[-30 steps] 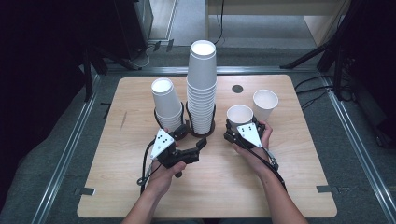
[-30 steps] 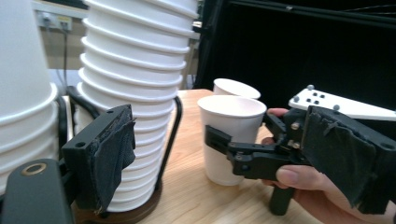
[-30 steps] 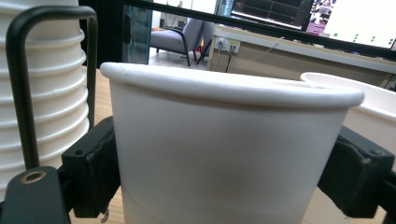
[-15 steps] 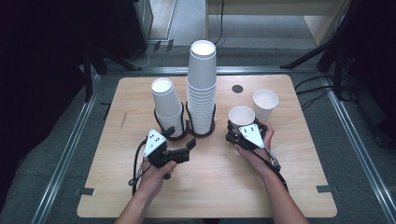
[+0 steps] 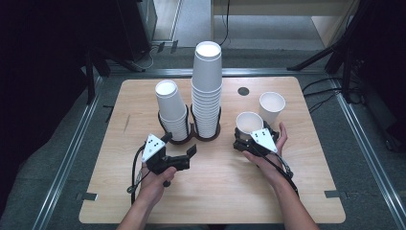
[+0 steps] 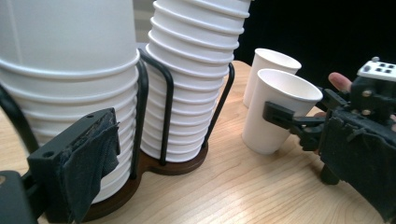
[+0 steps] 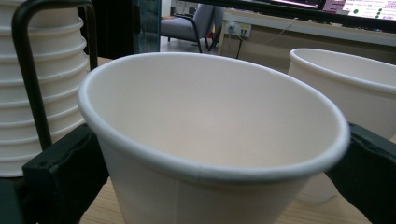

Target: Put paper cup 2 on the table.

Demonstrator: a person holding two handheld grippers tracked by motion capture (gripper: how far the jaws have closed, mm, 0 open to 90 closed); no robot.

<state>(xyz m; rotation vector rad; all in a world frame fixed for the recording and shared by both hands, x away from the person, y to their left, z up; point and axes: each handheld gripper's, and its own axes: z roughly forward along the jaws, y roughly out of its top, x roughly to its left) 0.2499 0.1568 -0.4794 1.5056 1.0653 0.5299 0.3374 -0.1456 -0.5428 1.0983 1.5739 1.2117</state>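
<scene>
right gripper (image 5: 253, 130): jaws spread, they have just been opening, with the near paper cup (image 5: 249, 122) between them. In the right gripper view one black jaw sits on each side of that cup (image 7: 210, 140), close to the wall; can't see either one pressing in, so I read it as let go, not pinched

near paper cup stands upright on the counter (image 5: 215, 191), mouth up, long axis vertical, base flat on the wood in the left gripper view (image 6: 280, 107). A second paper cup (image 5: 272, 106) stands just beyond and to the right, near it; whether the two touch I can't tell

left gripper (image 5: 180, 143): jaws spread too, just been opening, nothing between them. It sits just in front of the dark wire holder (image 5: 191, 138); short stack (image 5: 170, 108) and tall stack (image 5: 207, 86) stand side by side in its two rings, directly ahead of these jaws

key relation: the cup is inside the right jaws' gap, so the right hand is the nearer one by far; the left is well apart, with the holder between. Judgement: placing looks done. The right should back straight toward the person, along the jaw line, not sideways, or a jaw clips the light cup and tips it or shoves it into the second cup. The left is lined up on the short stack if another cup is wanted
</scene>
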